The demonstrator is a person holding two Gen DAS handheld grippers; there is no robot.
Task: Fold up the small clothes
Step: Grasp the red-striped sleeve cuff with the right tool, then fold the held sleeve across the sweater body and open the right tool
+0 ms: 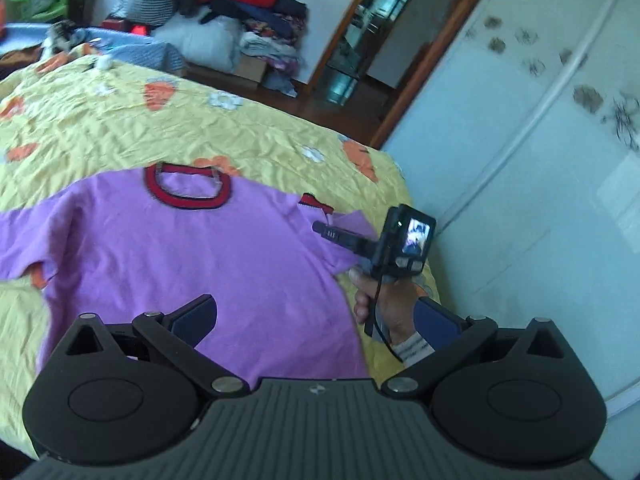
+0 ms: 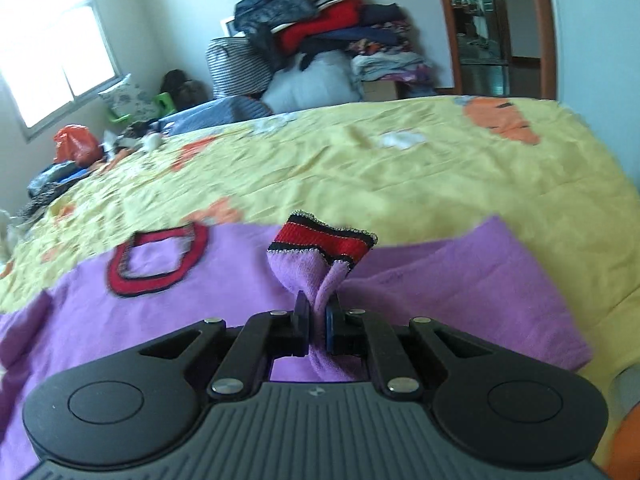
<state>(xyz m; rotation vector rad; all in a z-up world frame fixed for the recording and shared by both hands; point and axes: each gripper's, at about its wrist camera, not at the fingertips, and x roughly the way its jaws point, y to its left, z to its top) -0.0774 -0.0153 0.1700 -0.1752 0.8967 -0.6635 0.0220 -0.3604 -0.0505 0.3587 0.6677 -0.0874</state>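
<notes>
Yellow carrot-print bedspread [image 1: 120, 128] filling most of the frame, purple sweater [image 1: 180, 248] spread flat across the lower middle, red collar [image 1: 188, 200] facing up, left claw [image 1: 320, 320] spread wide over the hem, right claw [image 2: 316, 320] pinched tight on the striped sleeve cuff [image 2: 320, 242], bunched up centre frame

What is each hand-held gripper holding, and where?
The right hand-held gripper pinches the purple sweater by its sleeve, just behind the red cuff. The left hand-held gripper is open, holding nothing.

purple sweater [image 1: 192, 248] spread flat on the yellow bedspread [image 1: 120, 128]
beside its sleeve, the right gripper [image 1: 320, 227] pinches the red cuff [image 1: 314, 202].
</notes>
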